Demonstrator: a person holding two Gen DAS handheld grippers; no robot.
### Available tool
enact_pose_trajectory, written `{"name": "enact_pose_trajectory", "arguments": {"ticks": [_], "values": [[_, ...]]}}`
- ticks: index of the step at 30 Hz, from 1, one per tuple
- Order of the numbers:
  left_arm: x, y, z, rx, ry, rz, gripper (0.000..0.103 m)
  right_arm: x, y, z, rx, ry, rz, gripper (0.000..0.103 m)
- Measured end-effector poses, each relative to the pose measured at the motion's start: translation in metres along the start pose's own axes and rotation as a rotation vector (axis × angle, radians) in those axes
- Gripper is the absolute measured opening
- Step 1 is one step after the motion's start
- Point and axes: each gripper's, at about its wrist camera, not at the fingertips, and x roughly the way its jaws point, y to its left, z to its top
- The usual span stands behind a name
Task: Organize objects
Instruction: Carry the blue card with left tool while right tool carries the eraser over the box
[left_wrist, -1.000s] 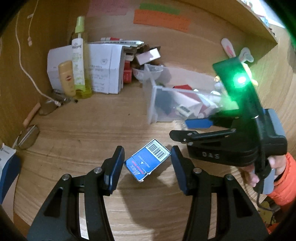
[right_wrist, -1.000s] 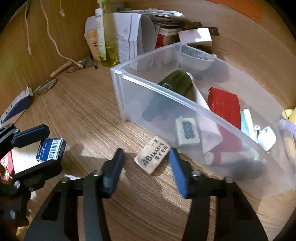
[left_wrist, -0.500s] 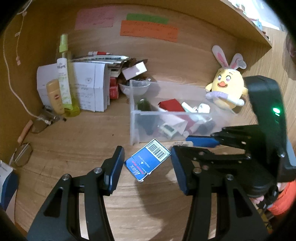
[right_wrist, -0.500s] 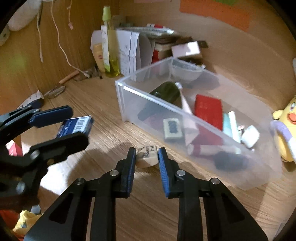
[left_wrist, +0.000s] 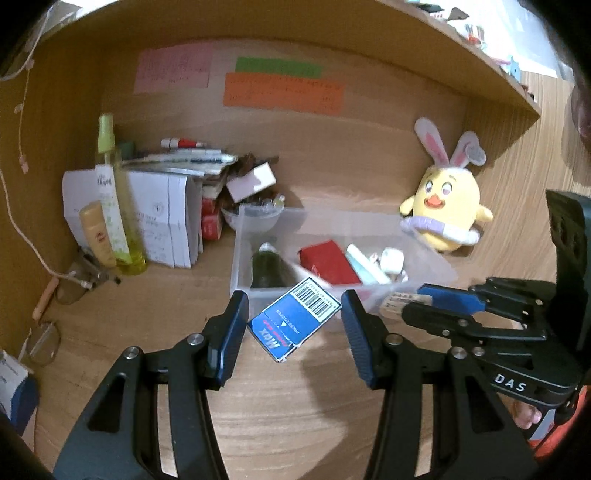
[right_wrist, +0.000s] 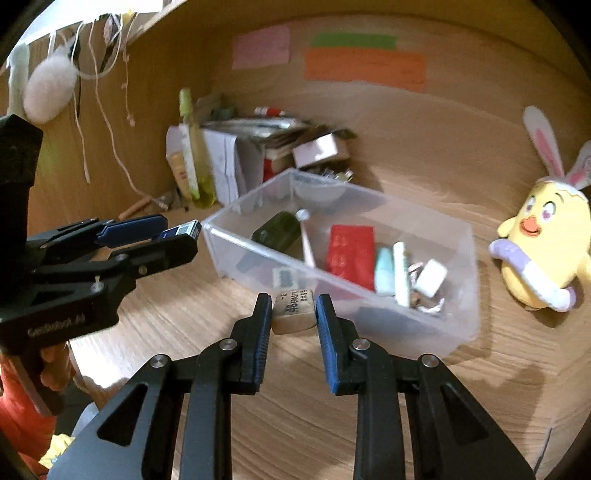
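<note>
Eraser (right_wrist: 293, 311) pinched in right fingers (right_wrist: 327, 317); blue box (left_wrist: 293, 322) in left fingers (left_wrist: 236, 328); clear bin (right_wrist: 436, 321) ahead.

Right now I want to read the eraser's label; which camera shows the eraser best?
The right wrist view: the eraser sits centred between the right gripper's pads, printed face up. The left wrist view shows only one end of it, poking out beside the clear bin.
</note>
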Motion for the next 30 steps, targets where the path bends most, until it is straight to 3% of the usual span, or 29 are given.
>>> {"name": "enact_pose_trajectory", "arguments": {"ticks": [17, 24, 30], "values": [[0.000, -0.011, 0.054, 0.023, -0.120, 0.030, 0.051, -0.034, -0.029, 0.033, 0.039, -0.144, -0.073, 0.022], [0.016, -0.009, 0.066, 0.010, -0.117, 0.021, 0.051, -0.035, -0.040, 0.051, 0.051, -0.178, -0.096, 0.022], [0.045, -0.010, 0.067, 0.009, -0.069, 0.027, 0.051, -0.013, -0.046, 0.058, 0.062, -0.146, -0.100, 0.022]]}}
